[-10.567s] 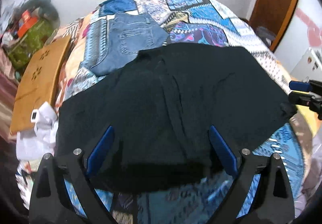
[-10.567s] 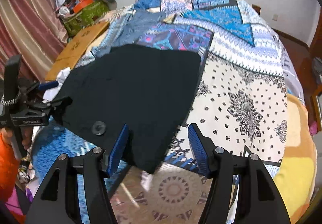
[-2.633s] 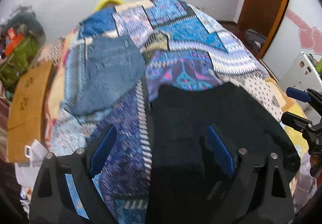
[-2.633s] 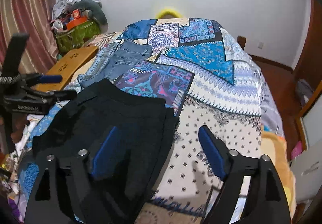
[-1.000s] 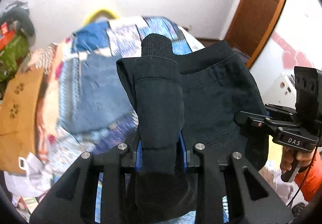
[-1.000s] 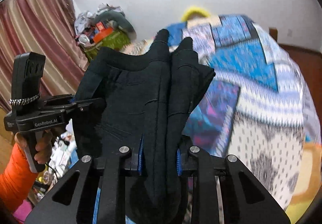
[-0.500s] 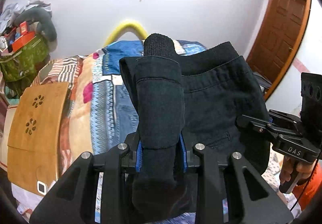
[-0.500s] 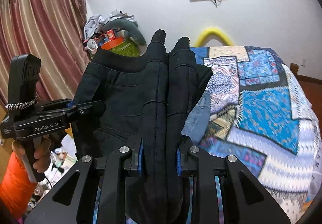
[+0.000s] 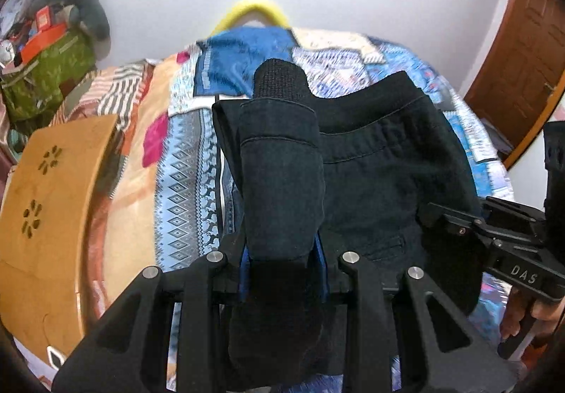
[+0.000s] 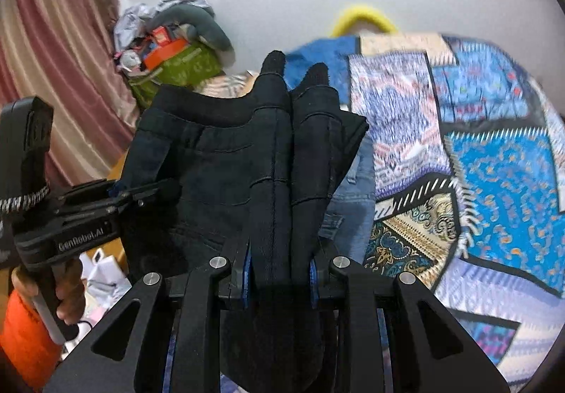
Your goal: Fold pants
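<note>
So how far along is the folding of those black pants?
Partly done. The black pants already look doubled over, layers bunched together. In hand: the left gripper and right gripper each clamp one end, holding the pants up over the patterned bed. Left to do: lay them flat and neat, perhaps near the jeans.

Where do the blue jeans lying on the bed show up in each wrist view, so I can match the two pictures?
Left wrist view: only a thin blue strip shows, left of the held black pants, just above the left gripper.
Right wrist view: the blue jeans show right of centre, beside the black pants clamped in the right gripper.
Shared landmark: the yellow hoop at the bed's far end.
</note>
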